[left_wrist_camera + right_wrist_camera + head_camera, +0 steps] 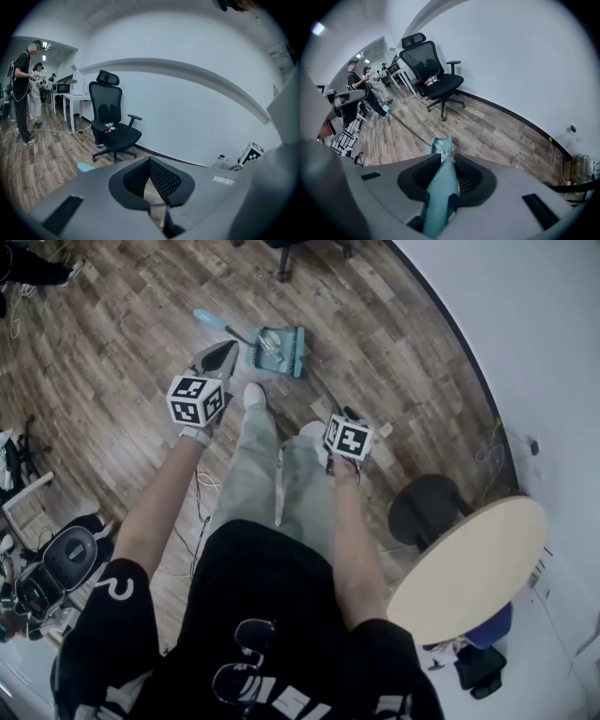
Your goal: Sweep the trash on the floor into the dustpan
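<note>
A teal dustpan (281, 351) stands on the wood floor ahead of the person's feet, with clear crumpled trash (269, 341) inside it. Its long teal handle (440, 197) runs up between the jaws of my right gripper (446, 164), which is shut on it; the pan (440, 145) shows below. A broom (217, 326) with a teal grip lies on the floor left of the pan. My left gripper (223, 354) hovers just left of the pan. In the left gripper view the left gripper (151, 161) has its jaws together with nothing between them.
A black office chair (112, 126) stands by the white wall beyond the pan. To the right are a round wooden table (469, 568) and a black stool (427, 507). Cables and gear (56, 563) lie at the left. People (23, 89) stand far off.
</note>
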Demonstrator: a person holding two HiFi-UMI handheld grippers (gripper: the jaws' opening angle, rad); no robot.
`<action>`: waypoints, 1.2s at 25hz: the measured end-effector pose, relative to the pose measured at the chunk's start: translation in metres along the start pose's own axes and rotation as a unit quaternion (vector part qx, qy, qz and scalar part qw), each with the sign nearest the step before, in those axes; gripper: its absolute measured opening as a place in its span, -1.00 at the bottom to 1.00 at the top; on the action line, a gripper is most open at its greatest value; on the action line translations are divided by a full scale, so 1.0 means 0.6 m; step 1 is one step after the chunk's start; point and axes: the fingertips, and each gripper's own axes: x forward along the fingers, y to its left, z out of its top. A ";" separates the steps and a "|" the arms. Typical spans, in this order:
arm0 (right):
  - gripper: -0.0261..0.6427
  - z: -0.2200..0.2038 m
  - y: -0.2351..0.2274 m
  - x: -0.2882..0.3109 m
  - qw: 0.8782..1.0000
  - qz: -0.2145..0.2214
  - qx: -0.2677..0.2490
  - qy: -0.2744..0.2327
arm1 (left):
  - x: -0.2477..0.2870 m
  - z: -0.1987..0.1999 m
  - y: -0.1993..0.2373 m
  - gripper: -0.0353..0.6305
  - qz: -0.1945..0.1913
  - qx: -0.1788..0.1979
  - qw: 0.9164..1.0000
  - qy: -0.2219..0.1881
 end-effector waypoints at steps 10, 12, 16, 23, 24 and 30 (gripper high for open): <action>-0.67 0.090 -0.052 -0.162 0.996 -0.020 -0.002 -0.092 | -0.033 0.101 -0.090 -0.90 -0.019 0.019 0.999 -0.039; -0.67 0.114 -0.056 -0.196 0.993 -0.019 0.001 -0.117 | -0.036 0.129 -0.109 -0.90 -0.025 0.026 0.998 -0.051; -0.67 0.146 -0.070 -0.255 0.987 -0.018 -0.014 -0.157 | -0.042 0.169 -0.154 -0.90 -0.039 0.041 0.996 -0.067; -0.67 0.180 -0.113 -0.312 0.981 -0.027 -0.028 -0.190 | -0.033 0.187 -0.213 -0.90 -0.059 0.072 0.994 -0.059; -0.67 0.178 -0.120 -0.316 0.981 -0.026 -0.024 -0.190 | -0.032 0.188 -0.221 -0.90 -0.062 0.075 0.994 -0.057; -0.67 0.156 -0.162 -0.326 0.981 -0.038 0.010 -0.188 | -0.014 0.197 -0.257 -0.90 -0.084 0.097 0.991 -0.043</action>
